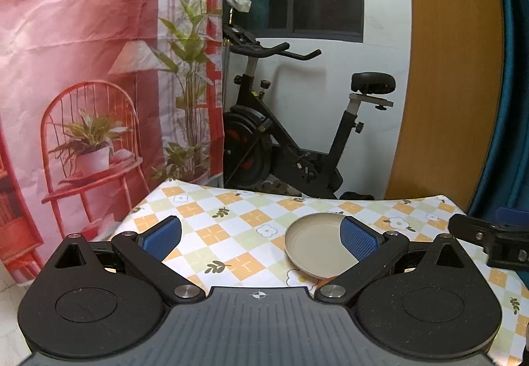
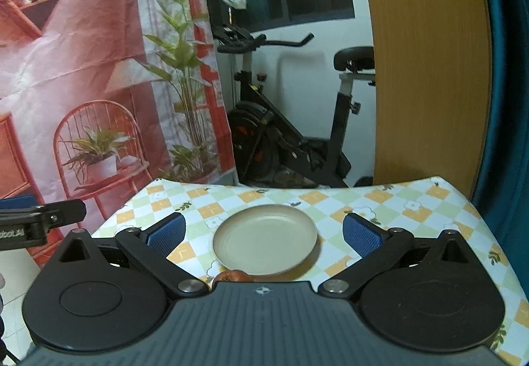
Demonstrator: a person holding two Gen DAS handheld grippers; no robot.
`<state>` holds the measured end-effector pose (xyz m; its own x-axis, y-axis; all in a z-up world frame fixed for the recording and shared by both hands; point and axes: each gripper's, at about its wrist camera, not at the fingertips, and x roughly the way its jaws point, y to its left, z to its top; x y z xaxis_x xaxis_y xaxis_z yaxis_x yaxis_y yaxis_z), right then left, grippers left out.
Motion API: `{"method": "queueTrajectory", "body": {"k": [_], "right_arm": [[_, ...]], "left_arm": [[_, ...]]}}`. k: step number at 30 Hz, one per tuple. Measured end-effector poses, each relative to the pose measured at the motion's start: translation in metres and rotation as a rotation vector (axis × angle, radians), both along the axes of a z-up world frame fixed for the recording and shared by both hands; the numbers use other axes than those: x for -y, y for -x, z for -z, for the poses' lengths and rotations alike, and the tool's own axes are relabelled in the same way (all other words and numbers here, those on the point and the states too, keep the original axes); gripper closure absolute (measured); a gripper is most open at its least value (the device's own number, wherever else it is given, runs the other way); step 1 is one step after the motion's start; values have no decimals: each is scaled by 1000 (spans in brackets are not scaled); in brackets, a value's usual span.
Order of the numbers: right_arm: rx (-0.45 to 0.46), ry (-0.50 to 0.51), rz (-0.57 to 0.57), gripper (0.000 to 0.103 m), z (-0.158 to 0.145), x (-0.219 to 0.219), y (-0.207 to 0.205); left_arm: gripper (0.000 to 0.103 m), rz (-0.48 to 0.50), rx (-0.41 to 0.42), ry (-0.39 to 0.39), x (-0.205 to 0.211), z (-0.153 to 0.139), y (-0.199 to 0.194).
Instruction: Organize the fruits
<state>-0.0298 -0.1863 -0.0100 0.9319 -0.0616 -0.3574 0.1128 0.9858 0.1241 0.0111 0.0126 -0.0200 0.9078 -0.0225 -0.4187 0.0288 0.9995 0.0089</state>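
1. The plate (image 2: 264, 238) on the checked tablecloth (image 2: 396, 210) held nothing.
2. Both the left gripper (image 1: 261, 238) and the right gripper (image 2: 263, 234) were spread wide, empty.
3. One reddish fruit (image 2: 233, 276), probably an apple, lay just beside the plate's near rim, not yet placed.

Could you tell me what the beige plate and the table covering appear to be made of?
The plate looks like matte plastic or a similar composite: uniform beige, dull soft sheen, thin moulded rim; glazed ceramic seems less likely. The table covering looks like a printed cloth or vinyl sheet: a flat checked floral pattern that drapes over the far edge. Which one, I cannot tell.
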Motion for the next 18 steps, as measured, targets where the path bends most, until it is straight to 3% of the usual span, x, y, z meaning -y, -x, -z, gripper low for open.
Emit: {"method": "queueTrajectory", "body": {"k": [9, 16, 18], "right_arm": [[199, -40, -49, 0, 42, 7, 8], [165, -66, -113, 0, 72, 14, 0], [154, -74, -116, 0, 81, 15, -1]], "left_arm": [[0, -10, -25, -8, -7, 22, -14], [6, 16, -8, -65, 0, 33, -9], [6, 18, -13, -45, -2, 38, -10]]}}
